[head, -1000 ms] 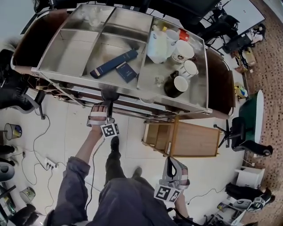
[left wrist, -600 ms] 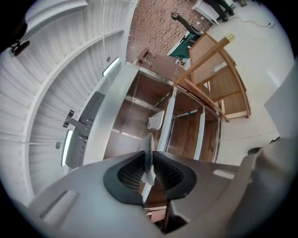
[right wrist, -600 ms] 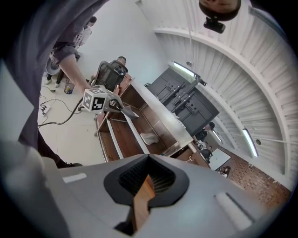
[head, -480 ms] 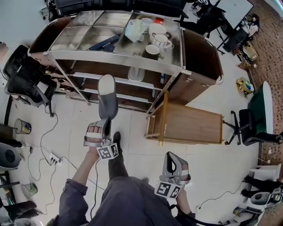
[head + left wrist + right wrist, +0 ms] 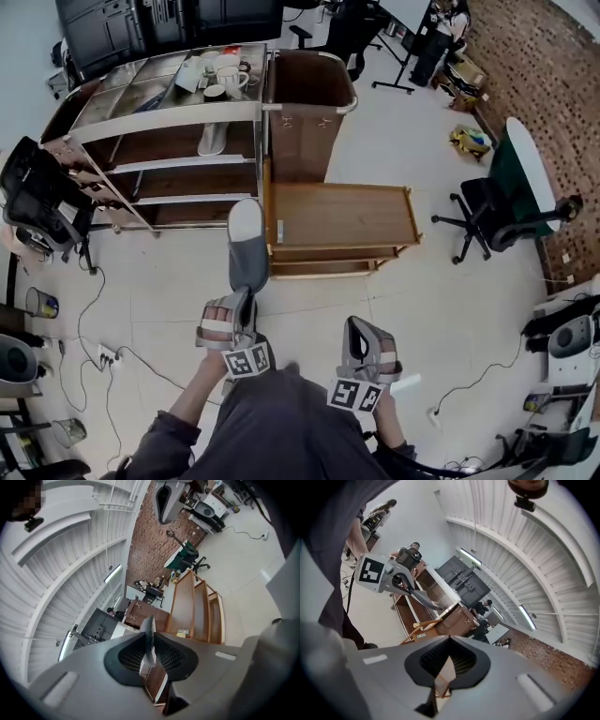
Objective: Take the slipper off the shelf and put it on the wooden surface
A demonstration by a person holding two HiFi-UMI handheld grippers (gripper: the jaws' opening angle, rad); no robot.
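Pale floor tiles (image 5: 450, 328) surround the low wooden surface (image 5: 342, 214), which stands against the right end of the metal shelf (image 5: 169, 117). The soft grey slipper (image 5: 248, 246) is just beside the wooden surface's left edge, clamped at one end by the left gripper (image 5: 240, 302). The left gripper view shows only the slipper's thin edge. The right gripper (image 5: 361, 330) seems closed on nothing.

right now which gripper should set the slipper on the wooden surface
Left. The left gripper is shut on the slipper, whose toe shows right beside the wooden surface; the right gripper holds nothing.
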